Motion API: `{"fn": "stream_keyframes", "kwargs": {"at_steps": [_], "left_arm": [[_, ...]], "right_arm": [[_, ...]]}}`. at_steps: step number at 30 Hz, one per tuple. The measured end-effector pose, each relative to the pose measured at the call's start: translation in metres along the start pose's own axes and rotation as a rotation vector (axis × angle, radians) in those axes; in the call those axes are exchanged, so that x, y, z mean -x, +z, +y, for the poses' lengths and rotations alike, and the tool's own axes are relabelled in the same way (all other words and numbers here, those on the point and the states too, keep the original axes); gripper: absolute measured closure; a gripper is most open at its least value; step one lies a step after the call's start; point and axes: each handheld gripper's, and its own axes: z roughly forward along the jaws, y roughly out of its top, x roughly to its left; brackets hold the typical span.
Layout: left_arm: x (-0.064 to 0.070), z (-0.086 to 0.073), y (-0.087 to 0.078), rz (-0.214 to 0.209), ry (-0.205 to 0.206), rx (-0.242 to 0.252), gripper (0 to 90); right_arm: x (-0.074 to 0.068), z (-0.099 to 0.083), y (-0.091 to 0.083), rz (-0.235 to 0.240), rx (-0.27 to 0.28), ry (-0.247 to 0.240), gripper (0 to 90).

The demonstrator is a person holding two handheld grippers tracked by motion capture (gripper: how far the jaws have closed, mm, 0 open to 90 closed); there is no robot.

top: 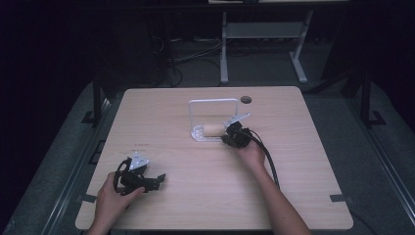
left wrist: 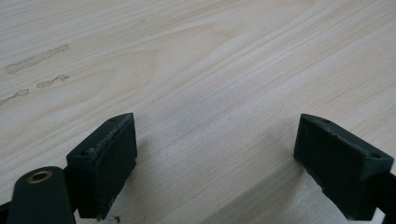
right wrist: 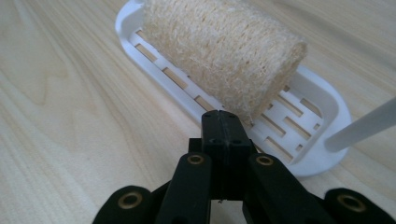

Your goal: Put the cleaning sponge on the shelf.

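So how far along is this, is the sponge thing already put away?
Looks mostly done: the loofah roll lies in the white slotted tray under its wire handle. The right gripper, jaws shut and empty, sits just at the roll's end. The left gripper idles open over bare table. Probably only pulling away remains.

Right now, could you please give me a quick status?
Left gripper open, idle. Right gripper shut, nosing loofah roll lying in white slotted tray. Nothing obstructing.
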Motion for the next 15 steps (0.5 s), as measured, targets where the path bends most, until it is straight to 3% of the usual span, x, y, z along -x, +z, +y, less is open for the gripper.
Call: {"fn": "stream_keyframes", "kwargs": {"at_steps": [12, 15], "left_arm": [[0.000, 0.000, 0.000, 0.000, 0.000, 0.000, 12.7], [0.000, 0.000, 0.000, -0.001, 0.000, 0.000, 12.6]], "right_arm": [[-0.008, 0.002, -0.013, 0.031, 0.026, -0.010, 89.6], [-0.009, 0.001, -0.017, 0.036, 0.032, -0.012, 84.5]]}}
